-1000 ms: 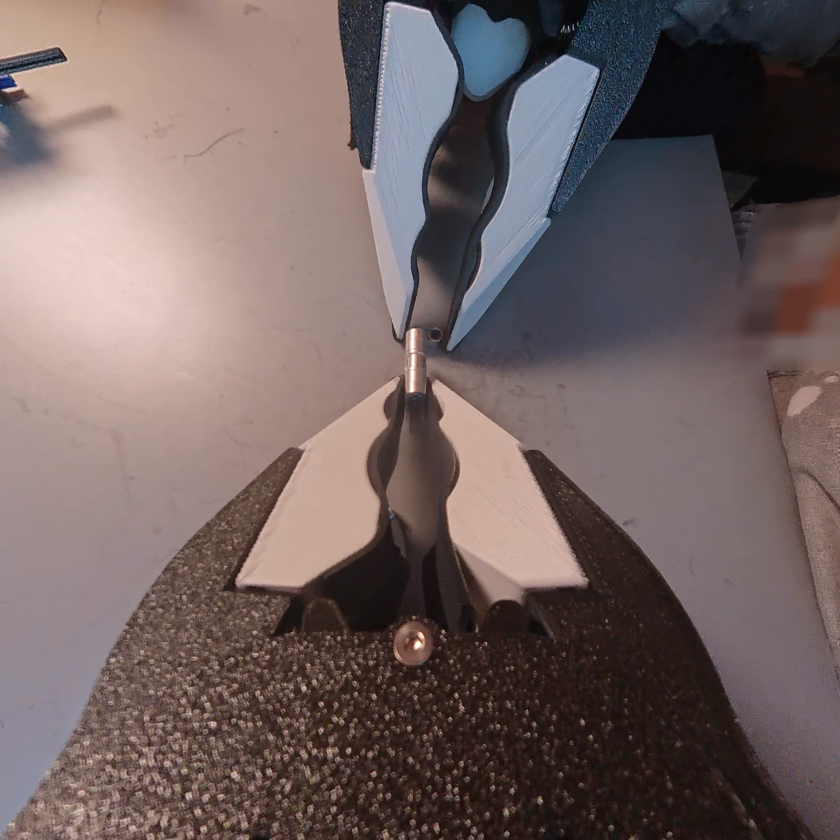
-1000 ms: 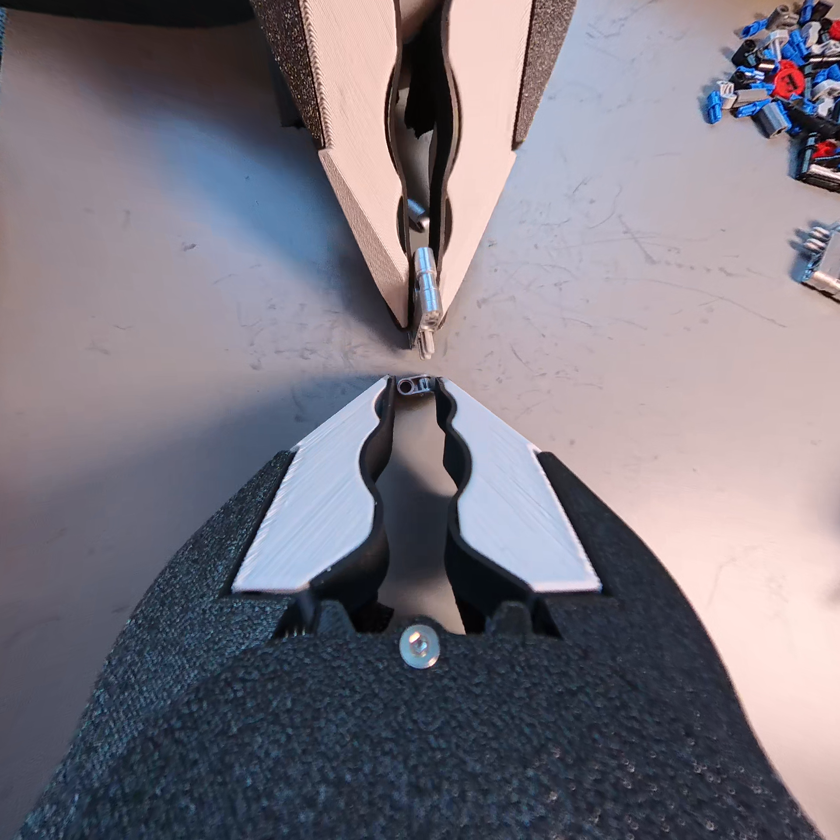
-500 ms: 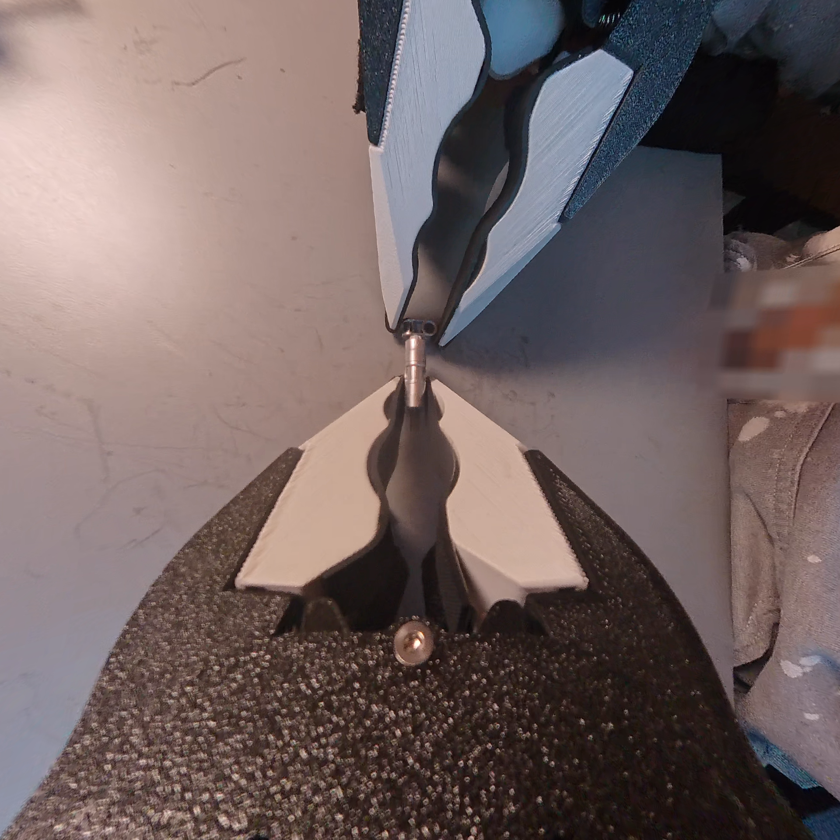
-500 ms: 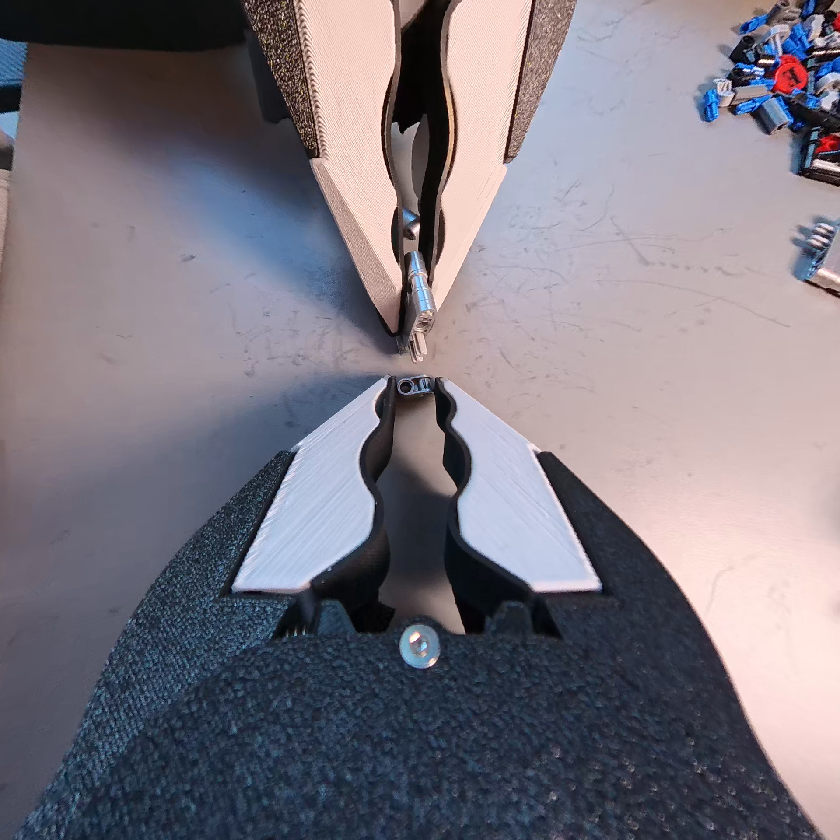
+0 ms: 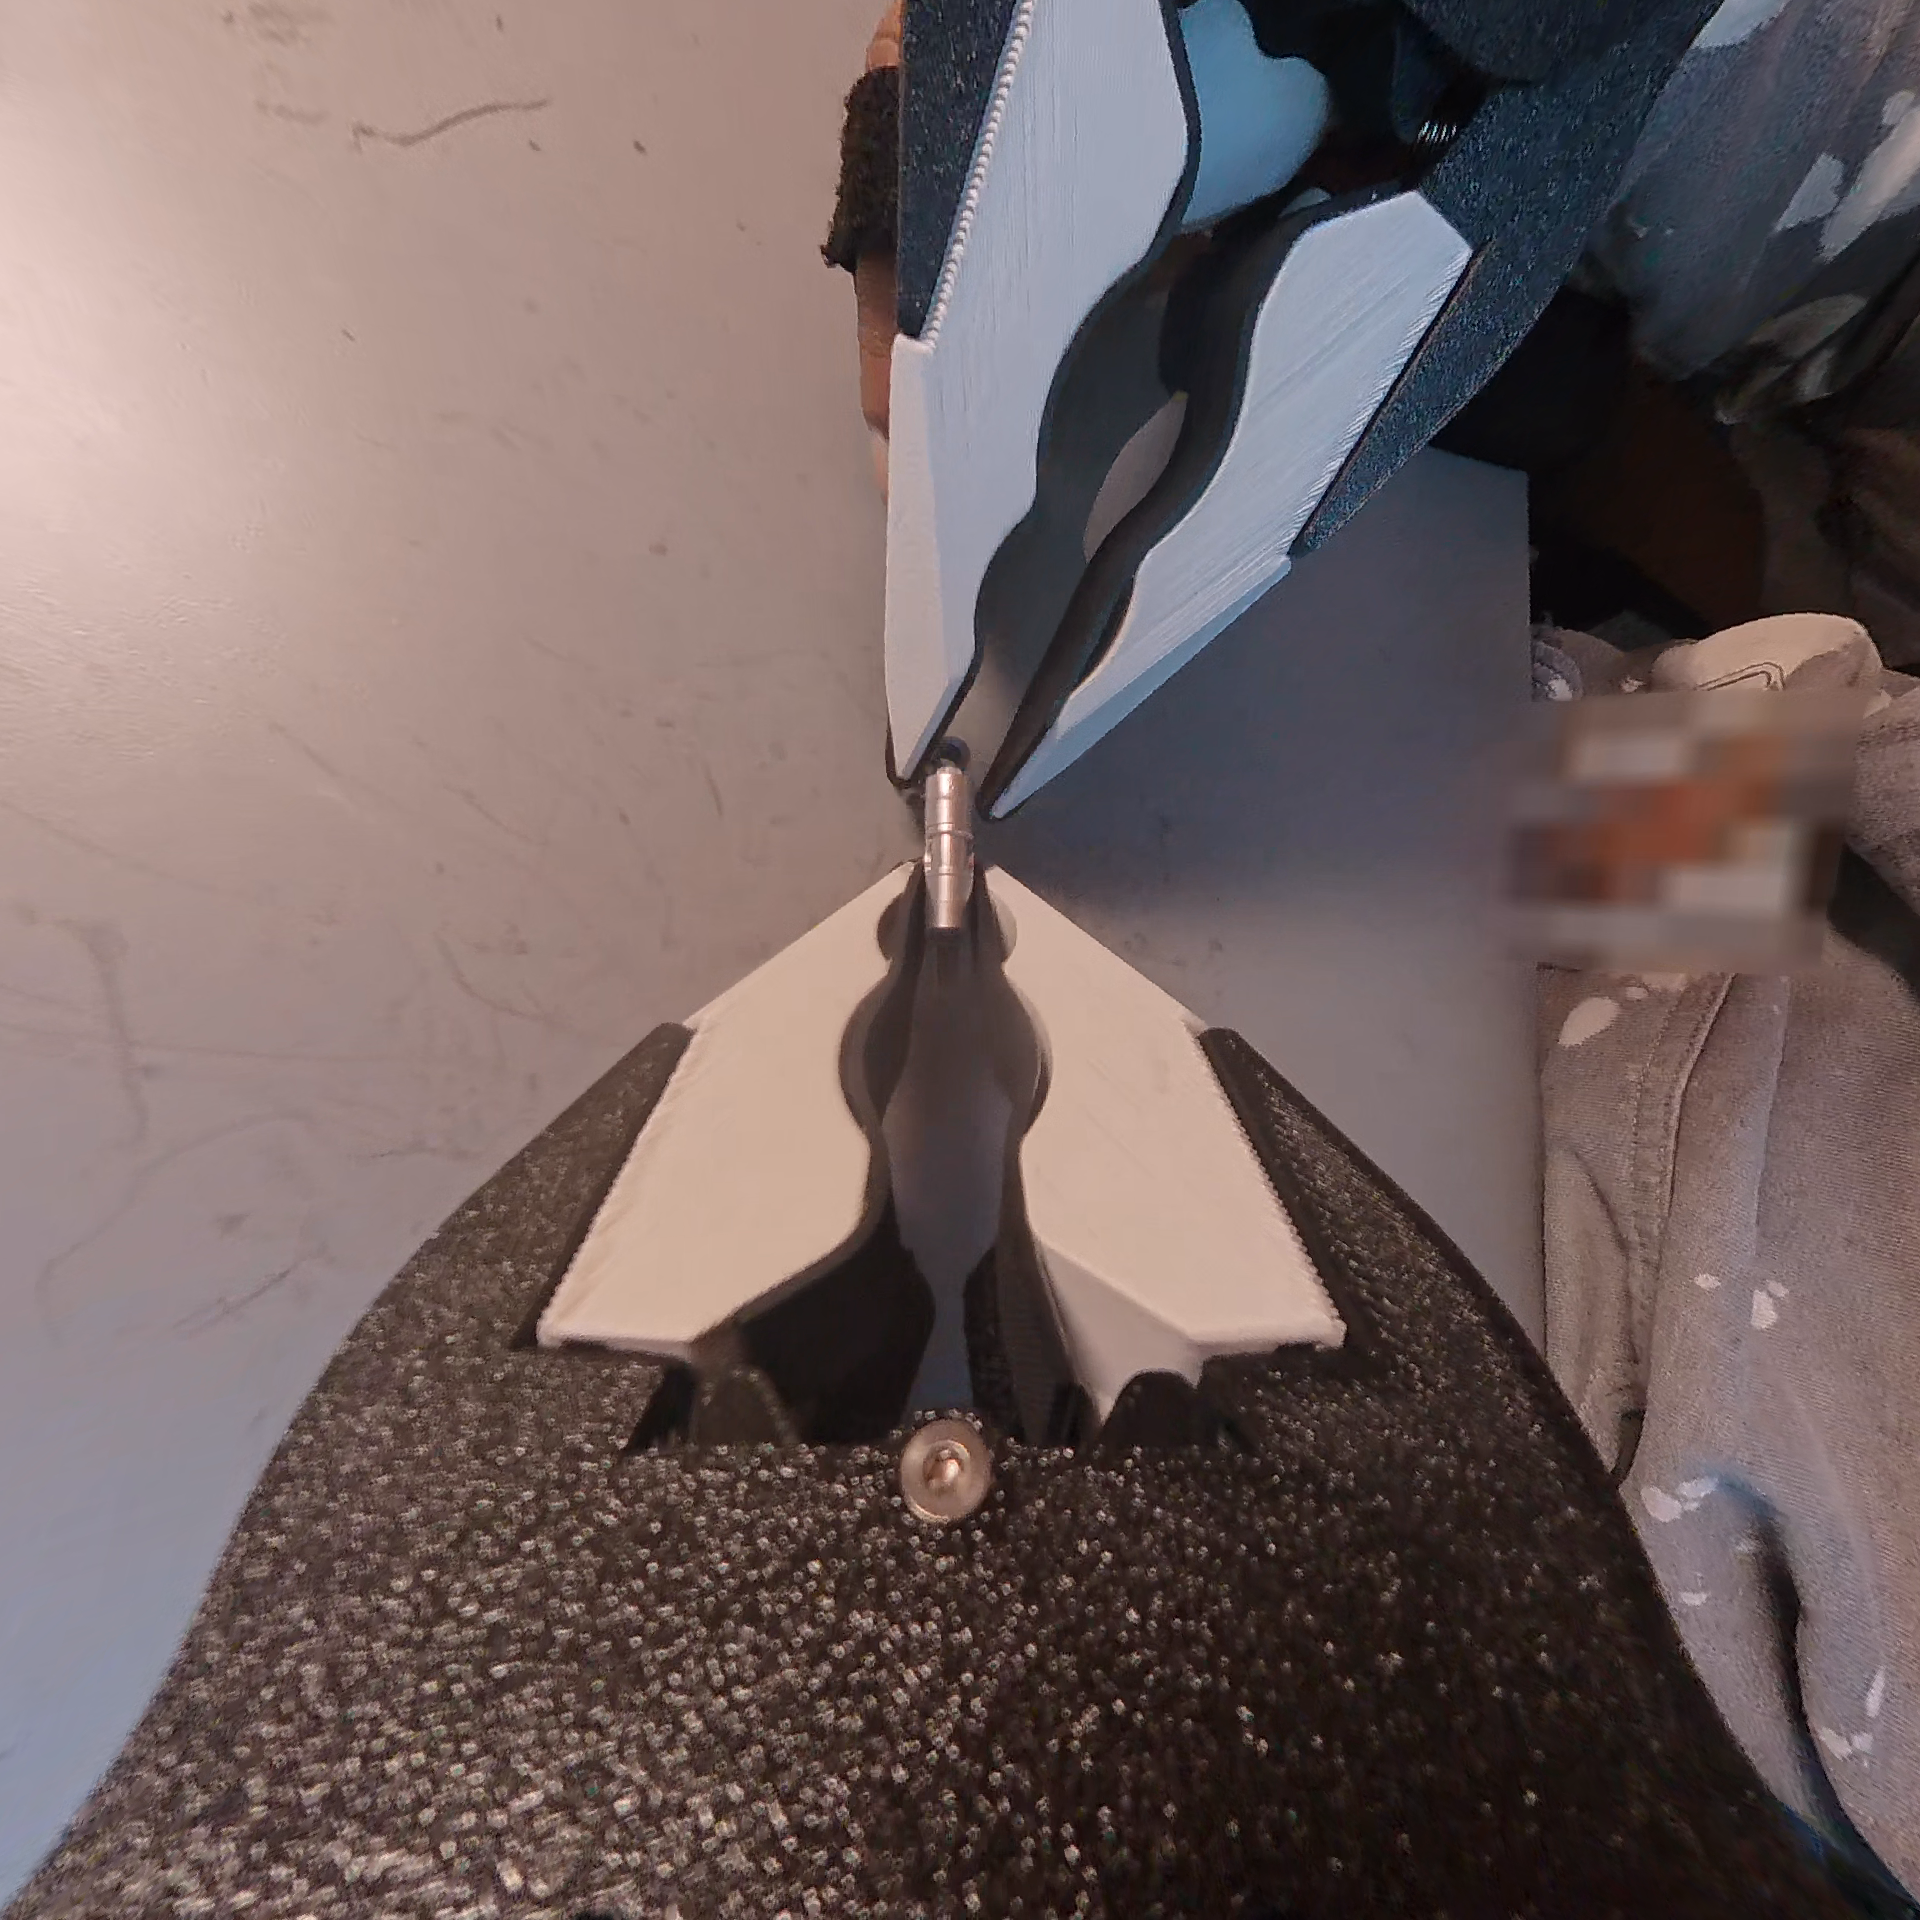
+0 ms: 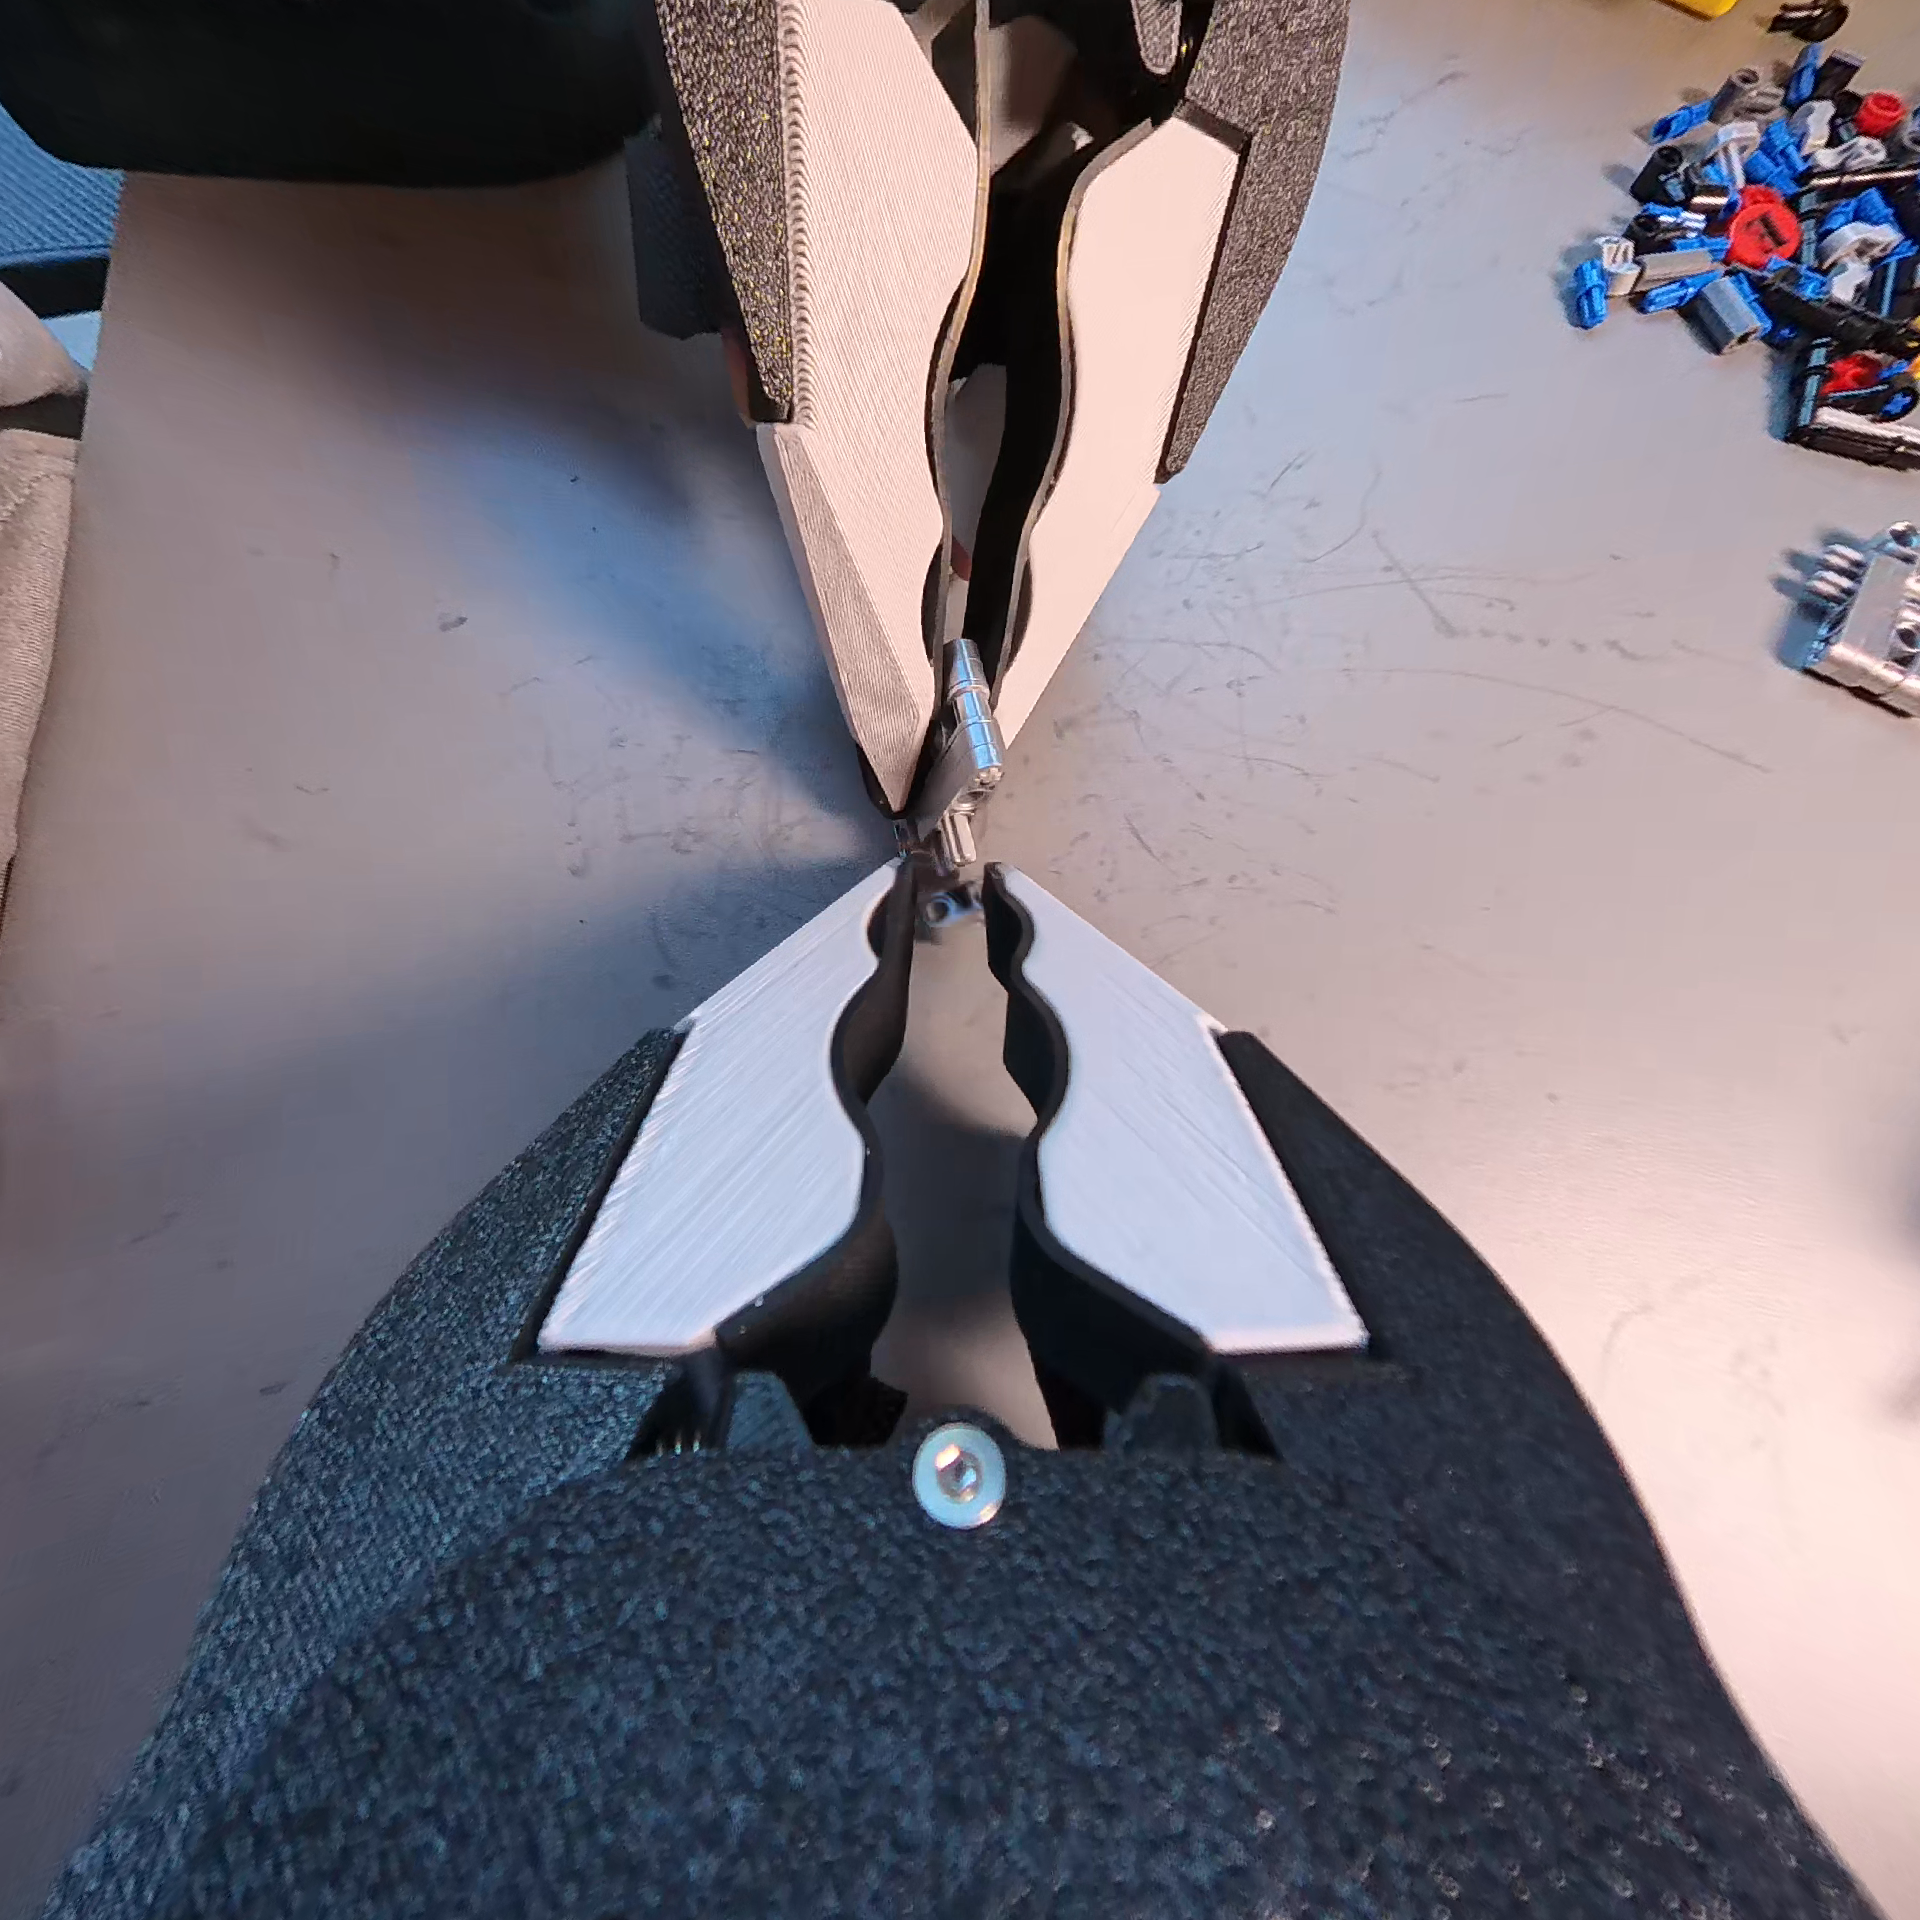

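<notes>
My left gripper (image 5: 945,878) is shut on a short silver-grey pin (image 5: 948,852) that sticks out forward from its tips. My right gripper (image 6: 941,883) is shut on a small dark grey connector (image 6: 951,906) with a hole. The two grippers face each other tip to tip just above the grey table (image 6: 1351,935). In the left wrist view the right gripper (image 5: 948,774) comes down from the top, and the pin's far end meets its tips. In the right wrist view the left gripper (image 6: 940,800) holds the pin (image 6: 971,727) tilted, and the pin's end touches the connector.
A pile of small blue, red, grey and black building pieces (image 6: 1766,208) lies at the far right, with a grey assembled part (image 6: 1860,634) below it. A person's grey speckled clothing (image 5: 1714,1403) lies beyond the table's right edge (image 5: 1527,831).
The two grippers have closed the gap between them. The pin's end, apart from the connector before, now touches it. The left gripper has tilted a little.
</notes>
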Demonstrator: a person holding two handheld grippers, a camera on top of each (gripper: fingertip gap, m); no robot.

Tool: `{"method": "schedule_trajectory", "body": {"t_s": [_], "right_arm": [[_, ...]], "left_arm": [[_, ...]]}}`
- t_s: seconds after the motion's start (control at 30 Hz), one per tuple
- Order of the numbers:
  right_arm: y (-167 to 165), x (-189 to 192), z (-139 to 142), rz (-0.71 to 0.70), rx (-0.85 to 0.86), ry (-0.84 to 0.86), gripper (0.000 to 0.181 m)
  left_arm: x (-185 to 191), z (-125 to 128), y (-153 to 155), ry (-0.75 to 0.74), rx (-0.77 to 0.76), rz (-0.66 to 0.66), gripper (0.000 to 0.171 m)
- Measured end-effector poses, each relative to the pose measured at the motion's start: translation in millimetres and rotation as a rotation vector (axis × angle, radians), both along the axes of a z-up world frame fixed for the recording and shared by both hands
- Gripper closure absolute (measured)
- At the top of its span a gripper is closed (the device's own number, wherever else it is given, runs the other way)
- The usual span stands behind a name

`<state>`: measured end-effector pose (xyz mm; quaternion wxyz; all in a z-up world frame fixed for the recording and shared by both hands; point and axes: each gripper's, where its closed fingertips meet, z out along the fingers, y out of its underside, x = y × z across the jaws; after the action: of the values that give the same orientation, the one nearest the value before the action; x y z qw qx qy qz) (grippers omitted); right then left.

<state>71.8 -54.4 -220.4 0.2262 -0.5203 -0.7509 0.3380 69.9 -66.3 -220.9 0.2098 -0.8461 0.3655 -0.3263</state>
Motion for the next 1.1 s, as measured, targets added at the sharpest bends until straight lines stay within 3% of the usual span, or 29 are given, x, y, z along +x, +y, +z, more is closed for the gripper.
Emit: {"method": "schedule_trajectory", "body": {"t_s": [0.3, 0.77, 1.1], "right_arm": [[4.7, 8.9, -0.8, 0.019, 0.021, -0.024, 0.161], [9.0, 14.3, -2.0, 0.173, 0.039, -0.113, 0.166], [9.0, 4.9, 3.7, -0.088, 0.033, -0.118, 0.174]], "left_arm": [[-1.6, -0.2, -0.6, 0.032, 0.012, 0.014, 0.166], [-10.3, -0.4, -4.8, 0.062, 0.083, 0.074, 0.166], [-38.8, 11.5, 3.2, 0.0, 0.199, 0.192, 0.166]]}}
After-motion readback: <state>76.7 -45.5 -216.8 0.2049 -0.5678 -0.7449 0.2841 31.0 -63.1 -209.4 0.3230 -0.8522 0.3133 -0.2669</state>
